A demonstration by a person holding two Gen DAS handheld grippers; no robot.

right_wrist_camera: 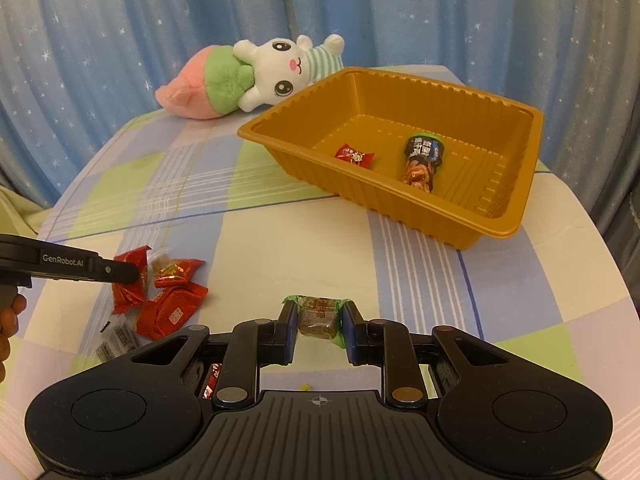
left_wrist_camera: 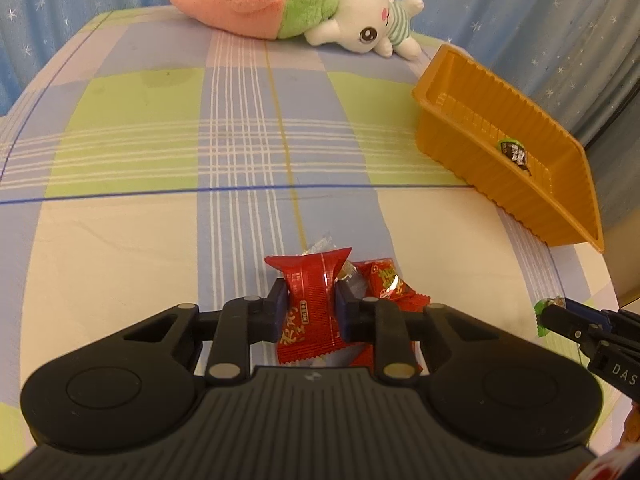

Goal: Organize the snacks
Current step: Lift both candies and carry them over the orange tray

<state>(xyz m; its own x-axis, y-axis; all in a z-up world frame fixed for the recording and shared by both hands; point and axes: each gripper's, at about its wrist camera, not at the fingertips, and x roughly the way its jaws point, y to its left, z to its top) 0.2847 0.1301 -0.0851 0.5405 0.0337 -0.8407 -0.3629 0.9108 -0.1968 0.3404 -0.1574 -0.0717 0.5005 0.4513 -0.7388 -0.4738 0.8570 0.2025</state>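
My left claw (left_wrist_camera: 309,312) is closed on a red candy (left_wrist_camera: 308,308), pads pinching its middle, at 6 o'clock in the left wrist view. The candy sits on top of the small candy pile (right_wrist_camera: 160,300) on the table (left_wrist_camera: 120,240). My right claw (right_wrist_camera: 319,326) is clamped on a green-wrapped sweet (right_wrist_camera: 318,314), brown block showing through the wrapper, at 6 o'clock of its own view, and I judge it lifted clear of the table, though contact is hard to rule out.

Handling, my guess: both sweets are very light, with crinkly, slippery foil or film wrappers and a firm core. Grip across the fat middle, not the twisted ends, which would fold and slide out. Squeezing harder is pointless; they won't break easily.

The orange tray (right_wrist_camera: 516,224) lies at 1 o'clock from the right claw, well apart from the pile, and holds a small red candy (right_wrist_camera: 354,155) and a dark tube snack (right_wrist_camera: 422,158).

Hard to tell: how many pieces are in the pile, since my left claw covers part of it. The clear-wrapped pieces (right_wrist_camera: 116,338) are barely legible. A red scrap (right_wrist_camera: 212,380) under the right claw body is cut off. In the left view the tray wall hides most of what's inside. The plush toy (right_wrist_camera: 256,76) at 11 o'clock is irrelevant.
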